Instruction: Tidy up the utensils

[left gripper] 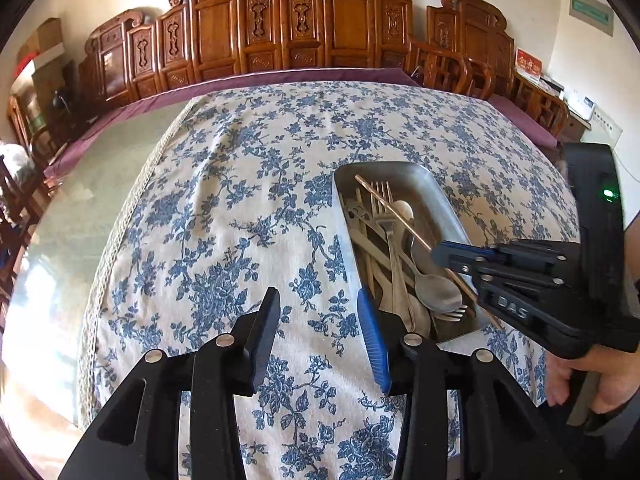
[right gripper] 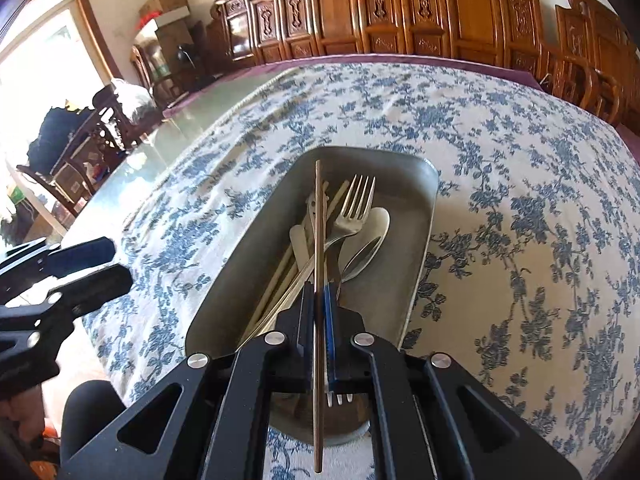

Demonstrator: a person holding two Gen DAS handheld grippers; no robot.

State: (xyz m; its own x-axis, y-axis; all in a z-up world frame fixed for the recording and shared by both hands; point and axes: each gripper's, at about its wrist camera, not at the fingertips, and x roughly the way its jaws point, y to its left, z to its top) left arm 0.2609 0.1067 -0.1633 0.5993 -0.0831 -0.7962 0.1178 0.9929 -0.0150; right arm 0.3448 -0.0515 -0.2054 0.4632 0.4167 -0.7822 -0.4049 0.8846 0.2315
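A grey metal tray point(left gripper: 440, 196) point(right gripper: 420, 216) lies on the floral tablecloth and holds forks point(right gripper: 354, 208), spoons point(left gripper: 438, 290) and several chopsticks. My right gripper point(right gripper: 320, 292) is shut on one thin brown chopstick point(right gripper: 318, 220), held above the tray and pointing along it. In the left wrist view the right gripper point(left gripper: 436, 251) grips that chopstick point(left gripper: 394, 210) near its lower part. My left gripper point(left gripper: 318, 300) is open and empty, over the cloth just left of the tray's near end; it also shows in the right wrist view point(right gripper: 104, 266).
The blue-flowered tablecloth point(left gripper: 248, 208) covers the table, with bare glass tabletop point(left gripper: 100, 184) at its left. Carved wooden chairs point(left gripper: 280, 32) line the far edge. The person's hand point(left gripper: 596, 376) holds the right gripper at the right.
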